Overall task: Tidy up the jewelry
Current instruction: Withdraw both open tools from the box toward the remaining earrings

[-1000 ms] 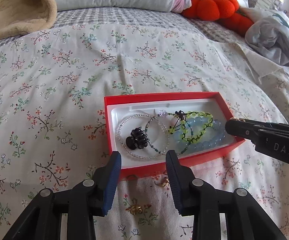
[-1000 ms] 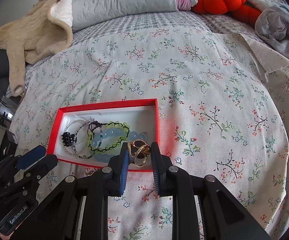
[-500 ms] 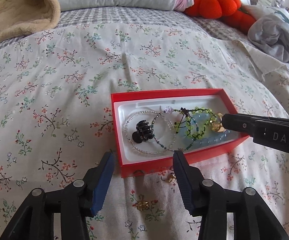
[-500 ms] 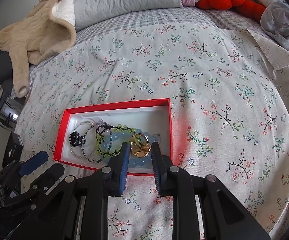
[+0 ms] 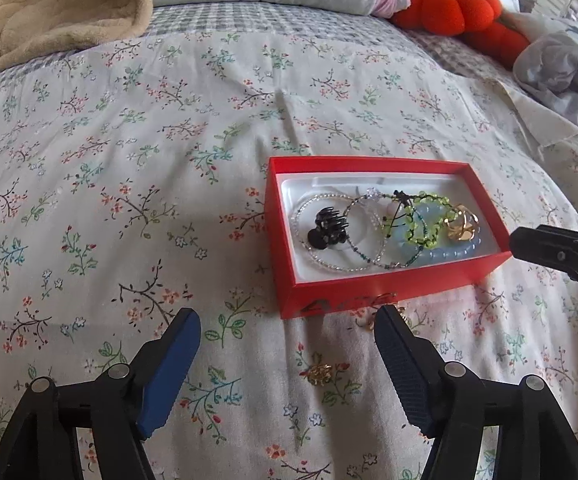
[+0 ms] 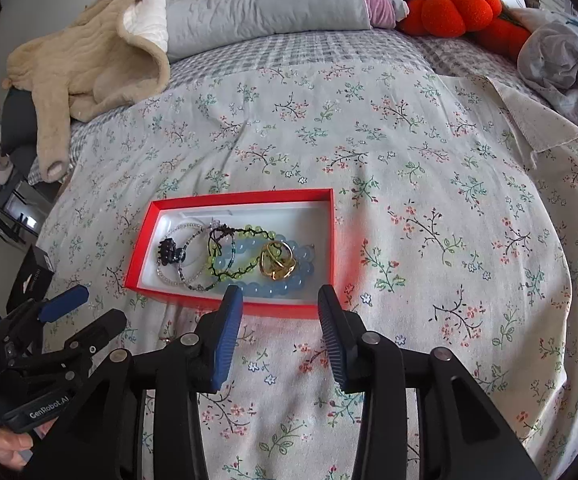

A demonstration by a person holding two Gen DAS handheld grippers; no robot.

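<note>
Your right claw (image 6: 280, 300) has just been opening, and nothing sits between its pads; the gold ring (image 6: 277, 261) lies free in the red box (image 6: 331, 236) at twelve o'clock from the tips, resting on the blue bead bracelet (image 6: 289, 286). Your left claw (image 5: 287, 336) has also been spreading and stands wide apart over the floral bedspread (image 5: 129, 160), gripping nothing. A small gold earring (image 5: 320, 373) lies on the cloth between its fingers, toward five o'clock from the midpoint, and another gold piece (image 5: 369, 322) lies just beside the right fingertip. The black hair clip (image 5: 327, 227) lies in the box's left part.
</note>
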